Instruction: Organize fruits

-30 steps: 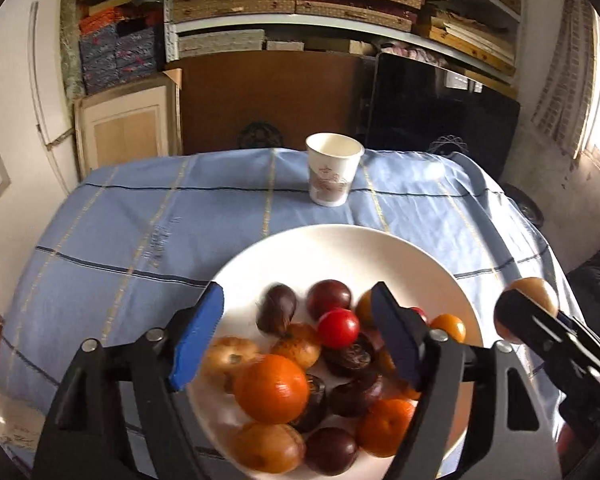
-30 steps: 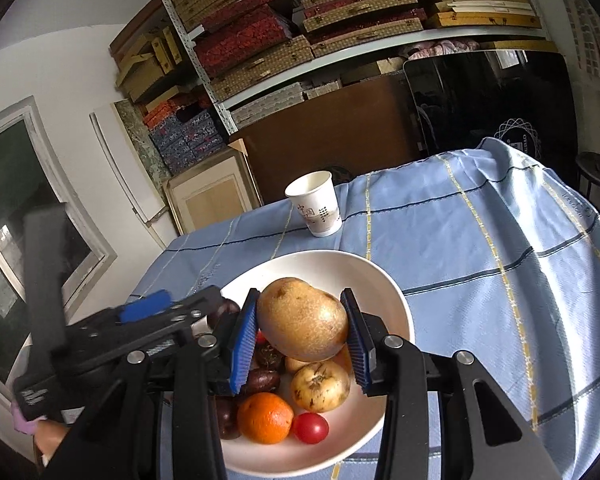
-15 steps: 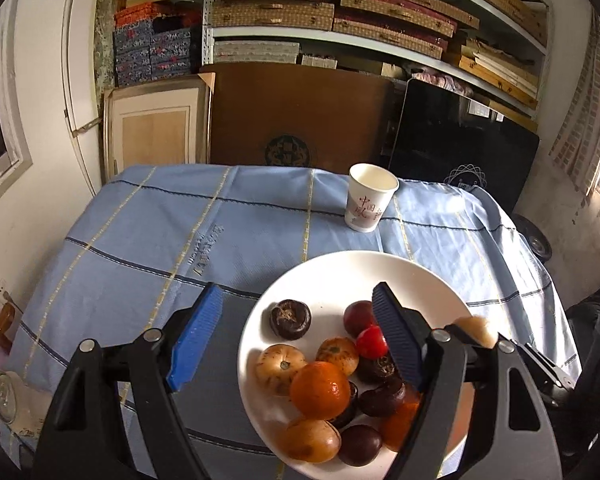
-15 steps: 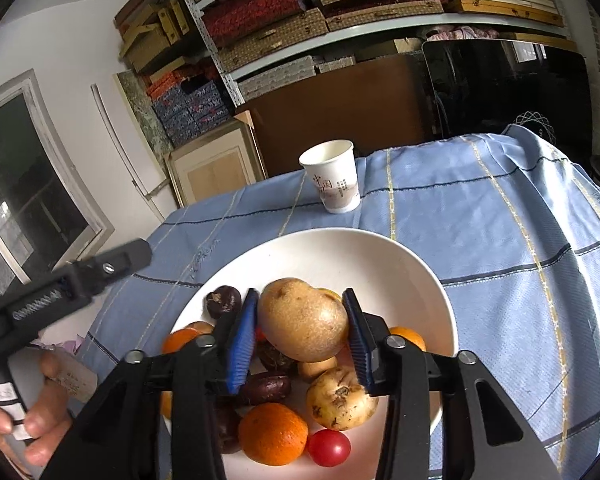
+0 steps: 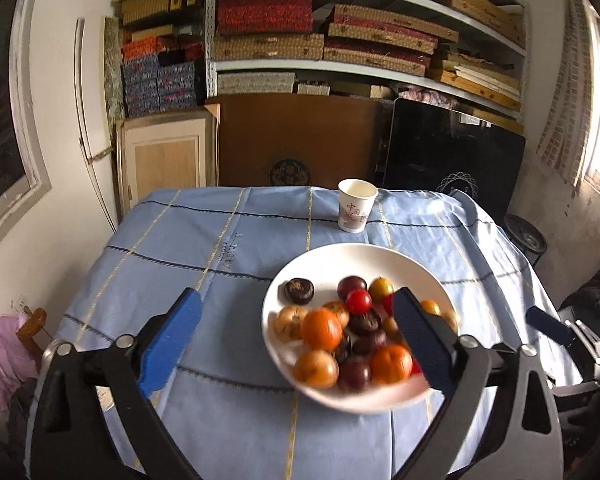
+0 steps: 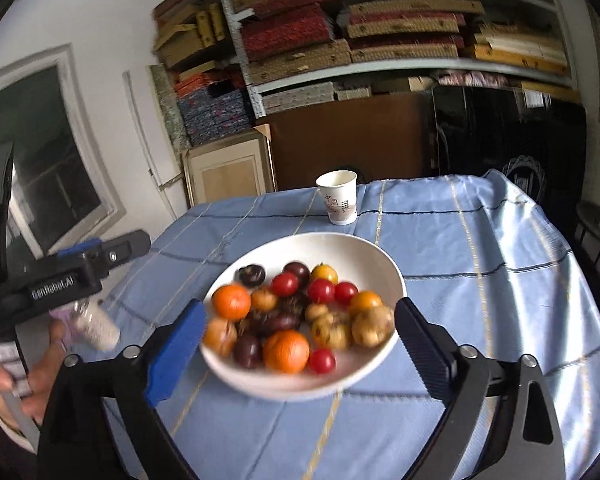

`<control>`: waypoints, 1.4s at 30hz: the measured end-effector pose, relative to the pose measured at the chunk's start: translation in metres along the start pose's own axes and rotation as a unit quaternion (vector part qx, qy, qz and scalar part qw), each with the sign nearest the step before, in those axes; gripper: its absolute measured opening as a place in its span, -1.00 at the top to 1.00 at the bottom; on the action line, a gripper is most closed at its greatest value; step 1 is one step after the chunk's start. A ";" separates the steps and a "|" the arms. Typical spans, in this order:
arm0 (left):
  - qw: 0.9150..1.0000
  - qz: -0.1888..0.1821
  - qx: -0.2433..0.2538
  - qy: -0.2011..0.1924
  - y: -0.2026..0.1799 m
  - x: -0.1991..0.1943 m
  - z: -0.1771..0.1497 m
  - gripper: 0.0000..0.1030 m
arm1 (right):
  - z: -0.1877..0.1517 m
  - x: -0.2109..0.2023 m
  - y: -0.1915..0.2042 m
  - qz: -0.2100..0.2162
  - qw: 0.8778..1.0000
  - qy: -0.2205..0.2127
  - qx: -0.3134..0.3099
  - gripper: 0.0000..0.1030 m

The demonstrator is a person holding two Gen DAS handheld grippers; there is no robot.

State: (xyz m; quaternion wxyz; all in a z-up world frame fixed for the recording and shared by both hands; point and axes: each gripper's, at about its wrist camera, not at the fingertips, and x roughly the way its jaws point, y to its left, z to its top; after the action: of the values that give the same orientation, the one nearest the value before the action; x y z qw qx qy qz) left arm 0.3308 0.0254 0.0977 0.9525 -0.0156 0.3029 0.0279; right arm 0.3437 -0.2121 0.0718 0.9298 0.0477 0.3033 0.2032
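The white plate (image 6: pixel 380 264) of mixed fruits (image 6: pixel 296 312) is sitting near a paper cup (image 6: pixel 338 202) on the blue-clothed surface (image 6: pixel 480 260). Both the left gripper (image 5: pixel 296 340) and right gripper (image 6: pixel 298 350) are hovering beside the plate, fingers (image 6: pixel 176 354) spread wide, gripping nothing.

In the lower half of the frame we see our left gripper (image 5: pixel 296 336) with its blue-padded jaws spread wide and nothing between them. The right pad overlaps a round white ceramic plate (image 5: pixel 332 256) at centre right, heaped with oranges, red cherry tomatoes and dark purple fruits. The plate rests on a light blue checked tablecloth (image 5: pixel 204 240). Above it, near the cloth's far edge, a white paper cup (image 5: pixel 354 211) stands upright.
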 end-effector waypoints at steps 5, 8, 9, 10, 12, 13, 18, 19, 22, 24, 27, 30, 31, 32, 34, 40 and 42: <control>1.000 0.003 0.026 -0.001 -0.006 -0.039 -0.033 -0.90 | -0.035 -0.039 0.008 0.003 1.000 -0.005 -0.025 -0.93; 0.999 0.007 0.038 0.000 -0.007 -0.054 -0.062 -0.90 | -0.058 -0.051 0.009 0.001 0.999 -0.003 -0.043 -0.93; 0.999 0.009 0.039 0.003 -0.006 -0.058 -0.073 -0.90 | -0.062 -0.051 0.009 0.000 0.999 -0.001 -0.047 -0.93; 0.999 0.008 0.039 0.005 -0.005 -0.057 -0.079 -0.90 | -0.068 -0.050 0.009 -0.001 0.999 0.004 -0.053 -0.93; 0.999 0.005 0.043 0.012 -0.004 -0.055 -0.098 -0.90 | -0.080 -0.046 0.007 0.002 0.998 0.019 -0.061 -0.93; 0.999 0.010 0.042 0.016 -0.004 -0.053 -0.104 -0.90 | -0.084 -0.044 0.006 -0.003 0.998 0.024 -0.063 -0.93; 0.997 0.018 0.059 0.035 -0.010 -0.039 -0.118 -0.90 | -0.094 -0.044 0.002 -0.010 0.997 0.041 -0.067 -0.93; 0.997 0.012 0.060 0.037 -0.011 -0.038 -0.121 -0.90 | -0.095 -0.046 0.001 -0.013 0.997 0.041 -0.068 -0.93; 0.997 0.005 0.061 0.043 -0.011 -0.035 -0.124 -0.90 | -0.100 -0.051 0.001 -0.019 0.997 0.037 -0.071 -0.93; 0.997 0.002 0.057 0.046 -0.011 -0.034 -0.127 -0.90 | -0.101 -0.052 -0.001 -0.018 0.997 0.041 -0.069 -0.93; 0.997 0.003 0.053 0.054 -0.009 -0.030 -0.128 -0.90 | -0.101 -0.050 -0.004 -0.014 0.997 0.049 -0.061 -0.93; 0.997 0.007 0.054 0.055 -0.007 -0.028 -0.130 -0.90 | -0.101 -0.051 -0.003 -0.012 0.997 0.050 -0.061 -0.93; 0.997 0.009 0.056 0.055 -0.008 -0.028 -0.130 -0.90 | -0.101 -0.051 -0.002 -0.012 0.997 0.050 -0.062 -0.93; 0.997 0.011 0.057 0.054 -0.008 -0.028 -0.131 -0.90 | -0.101 -0.051 -0.002 -0.011 0.997 0.050 -0.063 -0.93; 0.997 0.012 0.061 0.052 -0.010 -0.029 -0.131 -0.90 | -0.102 -0.051 -0.001 -0.011 0.997 0.051 -0.064 -0.93; 0.997 0.010 0.063 0.052 -0.011 -0.029 -0.131 -0.90 | -0.103 -0.049 0.000 -0.012 0.996 0.054 -0.064 -0.93; 0.997 0.010 0.062 0.052 -0.011 -0.030 -0.131 -0.90 | -0.102 -0.049 0.000 -0.013 0.996 0.055 -0.065 -0.93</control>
State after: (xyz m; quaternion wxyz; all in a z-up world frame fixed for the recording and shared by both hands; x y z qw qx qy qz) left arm 0.2318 0.0073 0.0084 0.9344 0.0449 0.3528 0.0175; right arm 0.2480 -0.2354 0.0153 0.9154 -0.0276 0.3404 0.2130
